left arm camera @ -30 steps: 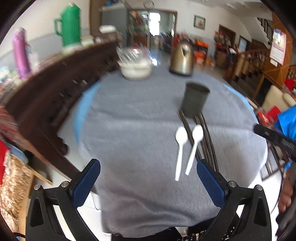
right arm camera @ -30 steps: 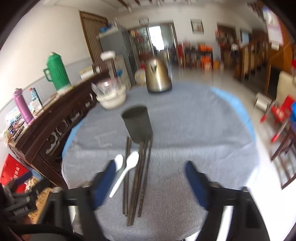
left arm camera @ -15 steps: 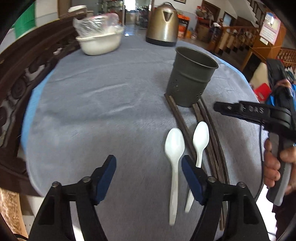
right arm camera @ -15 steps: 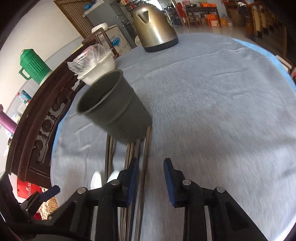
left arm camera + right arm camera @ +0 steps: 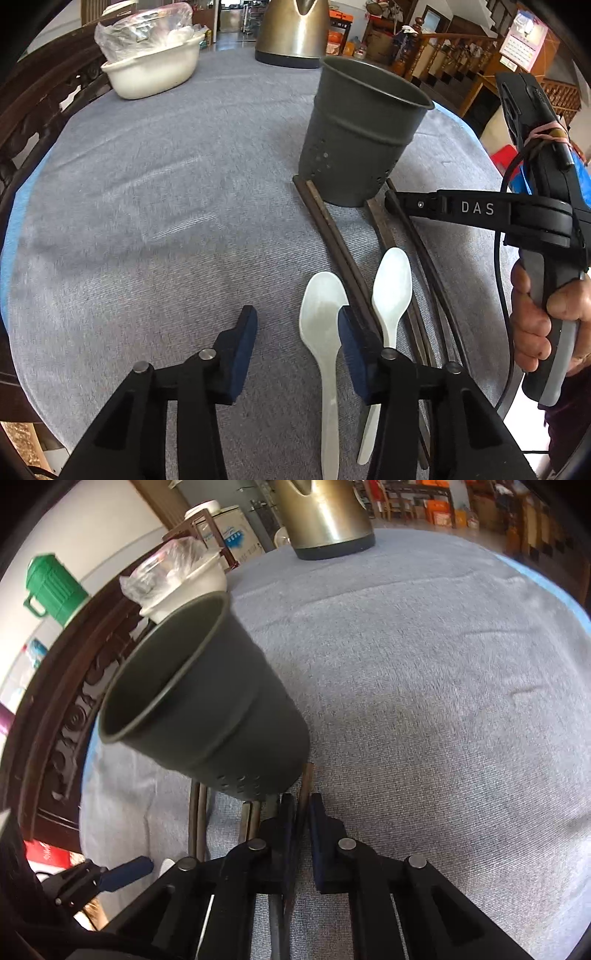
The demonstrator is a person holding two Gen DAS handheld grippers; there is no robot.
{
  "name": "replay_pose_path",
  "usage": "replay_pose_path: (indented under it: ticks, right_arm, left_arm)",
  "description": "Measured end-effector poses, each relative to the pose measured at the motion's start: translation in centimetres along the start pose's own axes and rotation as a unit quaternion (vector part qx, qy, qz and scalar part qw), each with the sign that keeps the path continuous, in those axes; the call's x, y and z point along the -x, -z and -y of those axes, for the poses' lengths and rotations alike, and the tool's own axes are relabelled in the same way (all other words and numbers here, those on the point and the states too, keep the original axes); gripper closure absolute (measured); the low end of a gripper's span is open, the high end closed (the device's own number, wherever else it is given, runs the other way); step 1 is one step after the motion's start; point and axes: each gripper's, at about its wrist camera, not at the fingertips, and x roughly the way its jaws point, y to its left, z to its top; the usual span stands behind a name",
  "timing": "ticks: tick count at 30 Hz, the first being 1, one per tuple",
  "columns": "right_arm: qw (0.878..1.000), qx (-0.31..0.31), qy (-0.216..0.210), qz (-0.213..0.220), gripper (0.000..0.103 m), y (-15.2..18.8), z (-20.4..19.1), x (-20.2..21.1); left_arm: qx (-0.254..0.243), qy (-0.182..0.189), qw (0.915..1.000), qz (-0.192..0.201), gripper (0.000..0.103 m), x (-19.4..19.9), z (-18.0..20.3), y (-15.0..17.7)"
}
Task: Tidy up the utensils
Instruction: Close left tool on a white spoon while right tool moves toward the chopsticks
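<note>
My left hand-held gripper (image 5: 295,332) is closing over bare cloth beside a white spoon (image 5: 325,332). My right hand-held gripper (image 5: 300,814) has pinched one dark chopstick (image 5: 306,779). Beyond them on the counter (image 5: 147,203) stands the grey holder (image 5: 358,136).

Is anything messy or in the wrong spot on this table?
Yes. The grey utensil cup stands upright but looks empty, while two white spoons and several dark chopsticks lie loose on the grey tablecloth in front of it. Nothing looks spilled or broken.
</note>
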Motion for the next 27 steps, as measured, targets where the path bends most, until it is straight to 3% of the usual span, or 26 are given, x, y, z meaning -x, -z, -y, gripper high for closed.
replay_pose_path:
  ticks: [8, 14, 21, 27]
  right_arm:
    - [0.999, -0.035, -0.03, -0.005, 0.095, 0.1, 1.9, 0.6]
    - [0.993, -0.085, -0.08, -0.008, 0.092, -0.4, 4.0, 1.2]
    - [0.988, -0.125, -0.084, -0.02, 0.087, -1.5, 5.2, -0.2]
    - [0.995, -0.089, -0.046, -0.011, 0.087, -2.2, 3.5, -0.4]
  left_arm:
    - [-0.007, -0.012, 0.9999, 0.004, 0.087, -0.6, -0.3, -0.5]
    - [0.0, -0.004, 1.0, 0.001, 0.087, -0.9, -0.7, -0.7]
    - [-0.008, 0.003, 1.0, 0.003, 0.085, -1.6, 0.4, -0.5]
    - [-0.021, 0.004, 0.9998, 0.006, 0.087, -2.1, 2.5, -1.3]
